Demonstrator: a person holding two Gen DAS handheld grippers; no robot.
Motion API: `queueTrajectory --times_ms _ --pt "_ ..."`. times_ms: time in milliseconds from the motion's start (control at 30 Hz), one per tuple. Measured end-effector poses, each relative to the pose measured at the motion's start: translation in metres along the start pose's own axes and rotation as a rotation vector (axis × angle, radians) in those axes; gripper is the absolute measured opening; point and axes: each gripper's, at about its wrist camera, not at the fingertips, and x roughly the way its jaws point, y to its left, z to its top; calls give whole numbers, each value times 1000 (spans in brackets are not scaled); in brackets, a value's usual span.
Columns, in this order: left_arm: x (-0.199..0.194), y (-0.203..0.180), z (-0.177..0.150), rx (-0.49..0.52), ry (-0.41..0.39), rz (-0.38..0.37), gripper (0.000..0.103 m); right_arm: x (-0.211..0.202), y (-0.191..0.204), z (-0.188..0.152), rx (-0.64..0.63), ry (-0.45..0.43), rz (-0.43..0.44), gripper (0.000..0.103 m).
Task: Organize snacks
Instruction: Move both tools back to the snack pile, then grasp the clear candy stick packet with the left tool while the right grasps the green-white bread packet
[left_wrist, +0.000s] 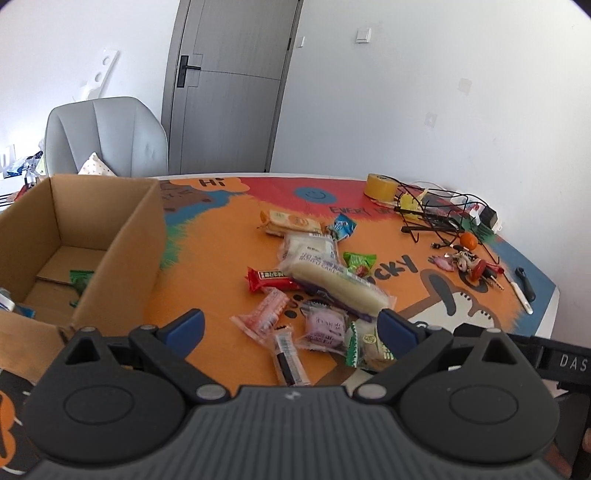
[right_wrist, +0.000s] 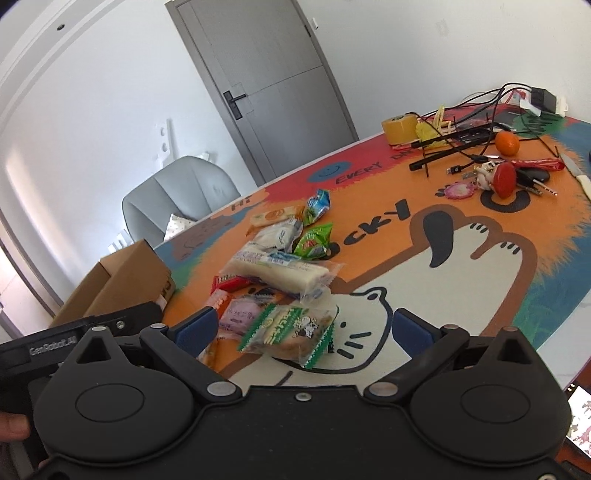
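Snacks (left_wrist: 325, 284) on orange cartoon tablecloth (left_wrist: 229, 258) beside cardboard box (left_wrist: 110, 236), grey door (left_wrist: 229, 85) behind; both tools' fingers apart.

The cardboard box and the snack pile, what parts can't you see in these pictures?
- Cardboard box, left wrist view: its near floor is hidden by its own front wall; the left side is cut off by the picture edge.
- Green packet inside the box: half hidden by the box wall.
- Red snack bar: partly covered by the long white cake pack.
- Small print on the wrappers: too small and blurred in both views.
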Motion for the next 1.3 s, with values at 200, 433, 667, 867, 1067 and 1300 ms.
queueTrajectory --times_ms 200,433,667,867,1067,1300 --pt "24 1 -9 6 66 -16 91 16 -2 -7 5 29 13 96" --pt "44 1 -17 18 107 -20 79 33 -1 -12 -11 53 2 96" --pt "60 0 -26 37 138 0 51 38 4 -16 -62 72 -11 96" --pt "59 8 -25 26 141 4 17 47 8 -20 -105 91 -29 97" --pt "52 19 -25 9 136 7 17 58 14 -19 -140 69 -67 98" --pt "43 33 -21 -12 117 31 17 69 15 -16 -136 31 -84 94"
